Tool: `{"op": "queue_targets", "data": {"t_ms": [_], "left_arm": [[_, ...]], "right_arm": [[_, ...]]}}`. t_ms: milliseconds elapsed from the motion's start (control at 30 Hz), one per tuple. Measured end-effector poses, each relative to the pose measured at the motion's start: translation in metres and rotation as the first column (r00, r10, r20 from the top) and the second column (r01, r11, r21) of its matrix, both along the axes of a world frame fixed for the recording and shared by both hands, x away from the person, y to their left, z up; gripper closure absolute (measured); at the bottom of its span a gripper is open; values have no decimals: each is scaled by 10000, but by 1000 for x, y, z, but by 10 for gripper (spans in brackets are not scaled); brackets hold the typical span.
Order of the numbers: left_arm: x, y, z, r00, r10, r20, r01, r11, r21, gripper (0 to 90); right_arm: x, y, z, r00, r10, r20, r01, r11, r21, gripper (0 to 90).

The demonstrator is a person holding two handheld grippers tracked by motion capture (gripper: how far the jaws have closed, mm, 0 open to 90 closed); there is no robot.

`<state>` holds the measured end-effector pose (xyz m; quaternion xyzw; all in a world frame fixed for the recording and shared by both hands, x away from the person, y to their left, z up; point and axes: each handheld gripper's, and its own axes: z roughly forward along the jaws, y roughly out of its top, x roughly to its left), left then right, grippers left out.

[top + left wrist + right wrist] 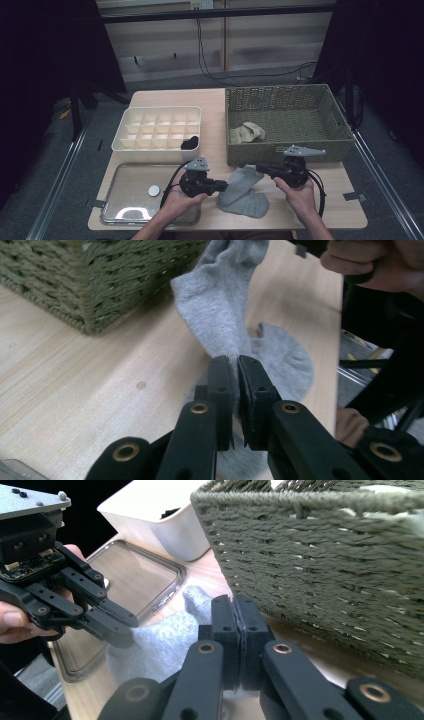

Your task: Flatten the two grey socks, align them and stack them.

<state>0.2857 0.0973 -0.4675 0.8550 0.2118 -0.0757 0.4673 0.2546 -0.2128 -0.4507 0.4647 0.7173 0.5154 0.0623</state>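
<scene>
Both of my hands come in at the near edge of the worktop [220, 100], each holding a hand-held gripper over a grey sock [243, 191]. My left hand-held gripper [223, 185] is clenched on the sock's left side; in the left gripper view its two black jaws pinch a fold of the grey fabric [220, 305] between them, and the sock rises from the jaws toward the far side. My right hand-held gripper [248, 168] points left and is also clamped tight, jaws pressed together with the upper edge of the sock [165, 640] caught in them, as the right gripper view shows. Between the two grips, the cloth hangs partly lifted, its lower end resting on the wood near me.

Just beyond the sock stands a green woven basket [287, 150] on the right half of the worktop, with one beige sock [247, 132] lying in its near left corner. To the left of the basket sits a white divided organiser box [157, 150]; a dark sock [190, 143] lies in its near right compartment. Nearer to me, at the left, a clear lid [130, 200] lies flat, beside my left wrist, with a small white disc [154, 190] on it.

Dark floor and cables lie beyond the far edge.
</scene>
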Motion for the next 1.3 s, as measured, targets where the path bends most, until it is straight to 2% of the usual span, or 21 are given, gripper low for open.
{"op": "queue_targets", "data": {"t_ms": [200, 367, 500, 700, 767, 867, 933, 1000, 1100, 1200, 1300], "left_arm": [[-4, 9, 9, 9998, -169, -70, 168, 9997, -160, 857], [-8, 13, 8, 9983, -572, -129, 573, 9983, 95, 857], [-9, 12, 6, 9964, -812, -252, 822, 9958, 414, 857], [-1, 2, 0, 9966, -777, -289, 797, 9937, 784, 856], [2, -2, -2, 9968, -757, -273, 779, 9927, 922, 855], [5, -4, -4, 9985, -510, -218, 527, 9945, 901, 838], [7, -3, -5, 9992, -378, -157, 391, 9948, 938, 789], [6, -1, -7, 9993, -328, -170, 342, 9951, 927, 779], [3, 3, -8, 9996, -185, -202, 202, 9961, 858, 698], [-1, 9, -4, 9993, -276, -243, 295, 9964, 797, 638], [-4, 11, -2, 9989, -294, -356, 319, 9969, 713, 614]], "right_arm": [[-14, -3, 6, 9999, -113, -49, 113, 9998, 145, 894], [-30, -2, 10, 9998, -78, -188, 80, 9999, 139, 895], [-47, -1, 6, 9993, -43, -366, 44, 10000, 21, 895], [-68, -4, -6, 9956, -202, -920, 207, 9998, 43, 895], [-71, -5, -13, 9942, -234, -1053, 229, 9997, -59, 895], [-71, -6, -21, 9918, -328, -1231, 294, 9991, -292, 895], [-71, -8, -25, 9907, -355, -1315, 295, 9985, -468, 893], [-71, -11, -27, 9895, -453, -1374, 378, 9977, -567, 887], [-71, -14, -27, 9889, -474, -1405, 400, 9977, -555, 853], [-71, -16, -24, 9907, -509, -1262, 440, 9974, -566, 808], [-70, -16, -20, 9926, -489, -1109, 426, 9974, -588, 744]]}}
